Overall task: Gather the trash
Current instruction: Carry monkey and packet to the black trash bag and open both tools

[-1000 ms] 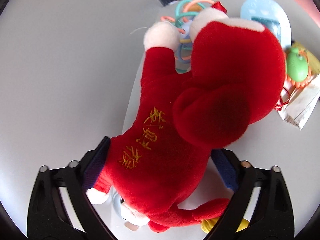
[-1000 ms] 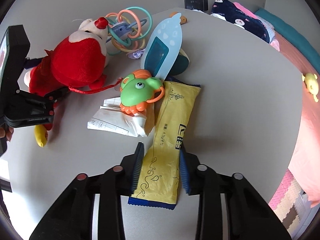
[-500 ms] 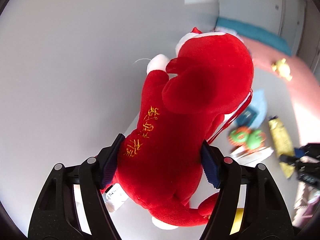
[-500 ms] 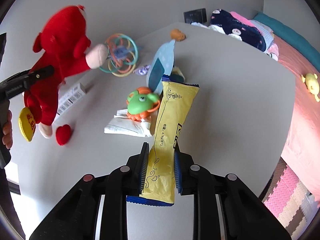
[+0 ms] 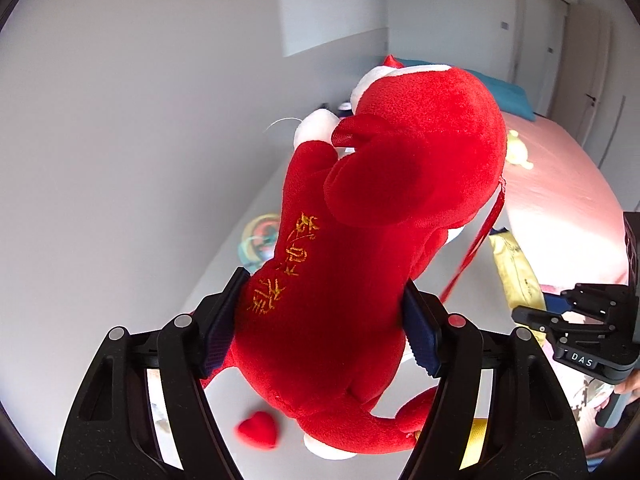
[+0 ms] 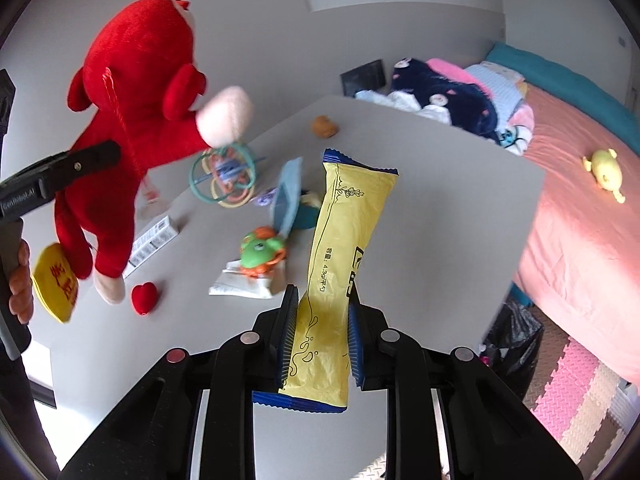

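Toys are scattered on the grey desk (image 6: 440, 208): a green frog (image 6: 262, 250), a ring rattle (image 6: 224, 178). A yellow wrapper (image 6: 340, 264) is clenched aloft by the right claw (image 6: 318, 334); a red plush (image 5: 360, 248) is gripped, lifted, by the left claw (image 5: 324, 328).

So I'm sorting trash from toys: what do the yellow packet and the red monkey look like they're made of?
The yellow packet looks like thin plastic or foil film: creased, printed, with crimped blue ends. The red monkey looks like soft plush fabric: fuzzy nap, gold embroidered characters, and it dents where the left hand-held gripper squeezes it.
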### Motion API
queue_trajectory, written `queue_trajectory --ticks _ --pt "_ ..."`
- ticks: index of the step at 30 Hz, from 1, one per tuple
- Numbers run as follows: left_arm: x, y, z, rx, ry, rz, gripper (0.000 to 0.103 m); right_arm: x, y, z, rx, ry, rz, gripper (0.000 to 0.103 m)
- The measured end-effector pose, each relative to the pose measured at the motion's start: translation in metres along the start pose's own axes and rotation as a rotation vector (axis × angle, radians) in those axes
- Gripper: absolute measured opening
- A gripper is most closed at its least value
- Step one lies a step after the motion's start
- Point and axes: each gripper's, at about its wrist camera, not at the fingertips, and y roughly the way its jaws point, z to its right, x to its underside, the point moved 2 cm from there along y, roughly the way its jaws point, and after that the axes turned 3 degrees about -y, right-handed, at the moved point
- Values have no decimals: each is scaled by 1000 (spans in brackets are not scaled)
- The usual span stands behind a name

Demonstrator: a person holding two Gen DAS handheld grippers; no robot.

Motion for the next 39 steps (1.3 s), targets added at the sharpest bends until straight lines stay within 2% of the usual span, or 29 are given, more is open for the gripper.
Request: queue_trajectory --ticks 10,16,20,25,39 --pt "-13 25 97 113 86 -17 72 8 -41 72 75 87 53 25" --pt "-31 58 153 176 136 -49 73 18 -62 123 126 161 84 25" --pt "-38 77 204 218 160 -73 73 29 -71 157 152 216 92 25" --pt "-34 90 255 250 199 -86 74 49 -81 199 178 292 96 25" --pt "-9 160 369 345 288 -239 76 91 -84 302 245 456 66 25"
